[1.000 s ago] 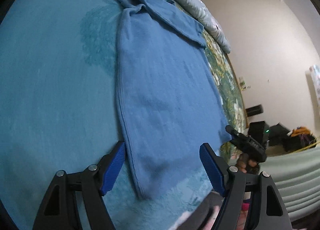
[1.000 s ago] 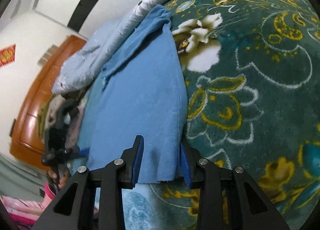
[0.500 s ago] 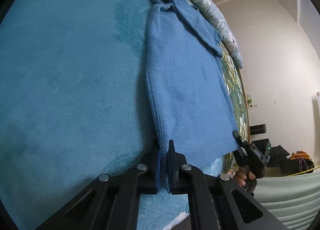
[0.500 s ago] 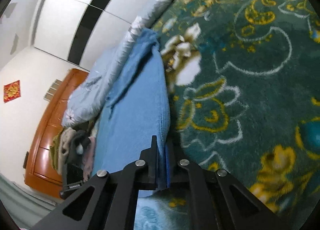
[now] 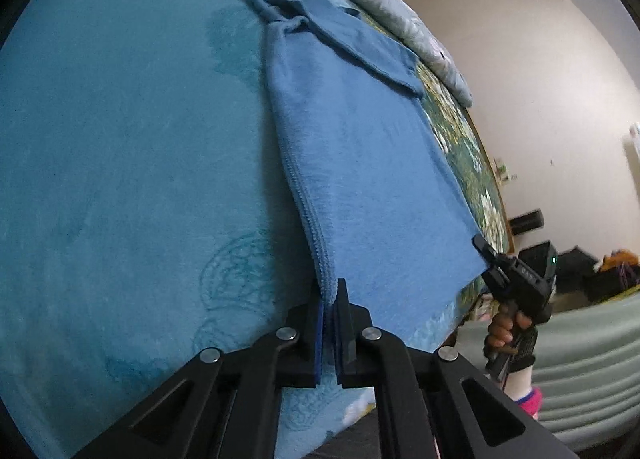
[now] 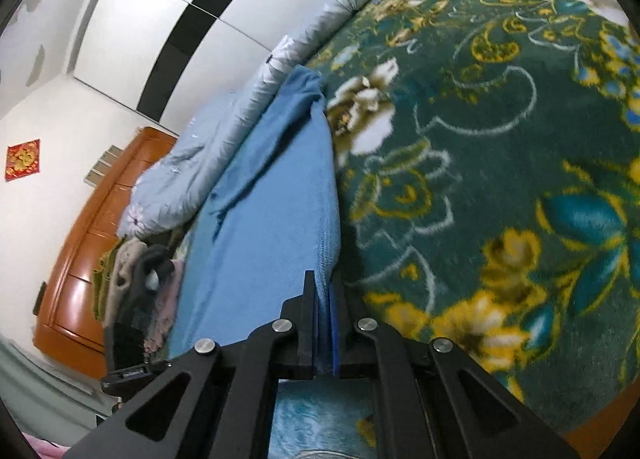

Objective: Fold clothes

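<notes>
- Left gripper (image 5: 330,299) pinches one hem corner of the shirt (image 5: 360,147); right gripper (image 6: 325,299) pinches the other.
- We have both corners; bottom-to-top fold is still ahead.
- Shirt lies flat on the blanket (image 5: 120,159), sleeve (image 5: 360,47) folded in.

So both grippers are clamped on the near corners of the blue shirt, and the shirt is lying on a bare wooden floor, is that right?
Not quite. Both the left gripper and the right gripper are shut on near corners of the blue shirt, but the shirt lies on a teal patterned blanket, not bare wooden floor. The left wrist view shows it clearly.
</notes>
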`<act>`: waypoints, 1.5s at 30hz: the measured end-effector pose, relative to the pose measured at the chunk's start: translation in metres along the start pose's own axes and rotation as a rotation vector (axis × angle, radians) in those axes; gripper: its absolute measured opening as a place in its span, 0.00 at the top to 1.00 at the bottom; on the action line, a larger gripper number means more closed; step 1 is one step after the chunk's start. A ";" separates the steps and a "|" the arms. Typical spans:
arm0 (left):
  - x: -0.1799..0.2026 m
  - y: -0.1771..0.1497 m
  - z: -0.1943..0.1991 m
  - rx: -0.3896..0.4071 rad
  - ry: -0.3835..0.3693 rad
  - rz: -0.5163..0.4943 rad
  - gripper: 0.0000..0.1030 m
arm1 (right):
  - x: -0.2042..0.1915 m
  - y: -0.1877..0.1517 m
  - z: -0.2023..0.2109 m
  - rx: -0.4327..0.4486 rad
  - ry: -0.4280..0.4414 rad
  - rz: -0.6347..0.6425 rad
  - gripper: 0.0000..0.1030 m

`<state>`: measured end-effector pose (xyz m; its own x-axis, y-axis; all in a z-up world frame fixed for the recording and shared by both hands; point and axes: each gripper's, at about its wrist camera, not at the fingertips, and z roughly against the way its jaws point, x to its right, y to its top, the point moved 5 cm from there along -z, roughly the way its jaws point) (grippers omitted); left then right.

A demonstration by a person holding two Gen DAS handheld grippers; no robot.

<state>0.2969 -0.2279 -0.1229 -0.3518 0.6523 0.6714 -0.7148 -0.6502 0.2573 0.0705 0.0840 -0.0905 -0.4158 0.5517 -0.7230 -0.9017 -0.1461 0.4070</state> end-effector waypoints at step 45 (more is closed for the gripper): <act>-0.060 0.226 -0.005 0.230 0.260 -0.036 0.38 | -0.135 0.194 -0.107 0.203 -0.364 0.392 0.96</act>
<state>0.1534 -0.4121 -0.1086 -0.4918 0.7348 0.4672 -0.5850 -0.6762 0.4477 -0.0613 -0.1070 0.0261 -0.6145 0.7405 -0.2720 -0.6322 -0.2560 0.7313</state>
